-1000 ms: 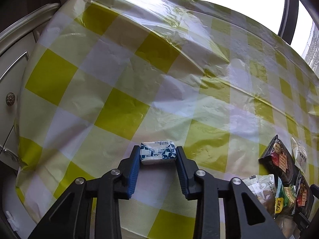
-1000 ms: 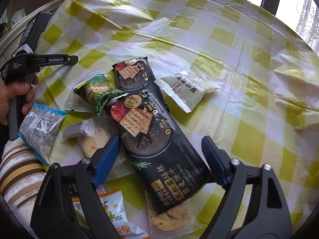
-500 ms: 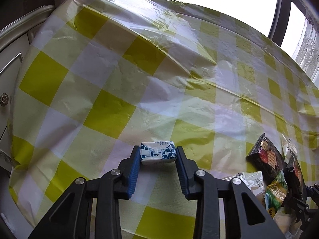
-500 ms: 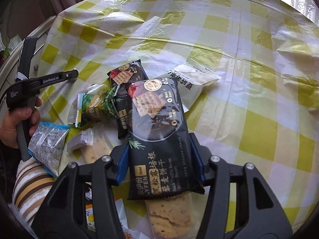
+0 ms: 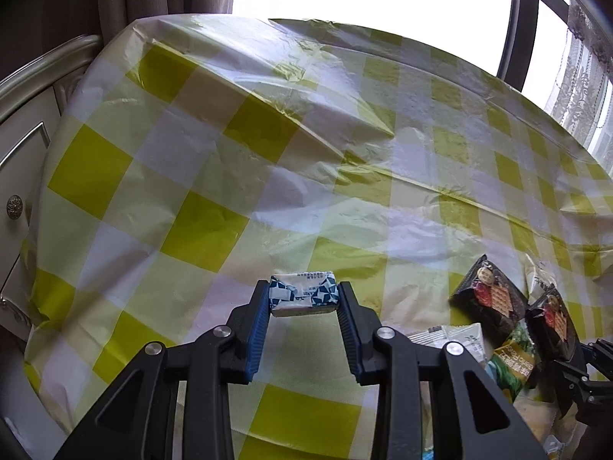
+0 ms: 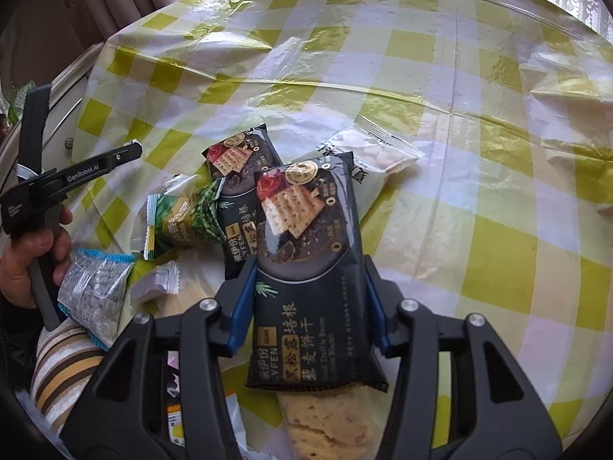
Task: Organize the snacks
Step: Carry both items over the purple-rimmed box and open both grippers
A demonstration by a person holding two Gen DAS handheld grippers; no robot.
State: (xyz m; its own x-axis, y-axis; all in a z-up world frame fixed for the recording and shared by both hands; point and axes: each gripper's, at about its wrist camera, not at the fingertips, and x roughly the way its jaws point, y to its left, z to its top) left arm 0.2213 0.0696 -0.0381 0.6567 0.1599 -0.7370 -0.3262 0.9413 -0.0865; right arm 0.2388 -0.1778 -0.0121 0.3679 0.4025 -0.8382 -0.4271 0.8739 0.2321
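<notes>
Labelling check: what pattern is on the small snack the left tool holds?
Blue-and-white geometric wrapper; clearest in the left wrist view.

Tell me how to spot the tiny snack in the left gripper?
Look at the yellow-checked tablecloth, away from the snack pile on its right. The left gripper holds a small candy above it. It alone is a blue-and-white block, much smaller than the packets.

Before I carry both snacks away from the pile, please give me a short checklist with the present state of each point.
1. Left tool shut on the small blue-and-white packet: ok.
2. Right tool around the black cracker pack, jaws closing: ok.
3. Right grip firm: cannot tell.
4. Cracker pack free of the second black cracker pack: cannot tell.
5. Bare checked tablecloth ahead for placing: ok.
</notes>
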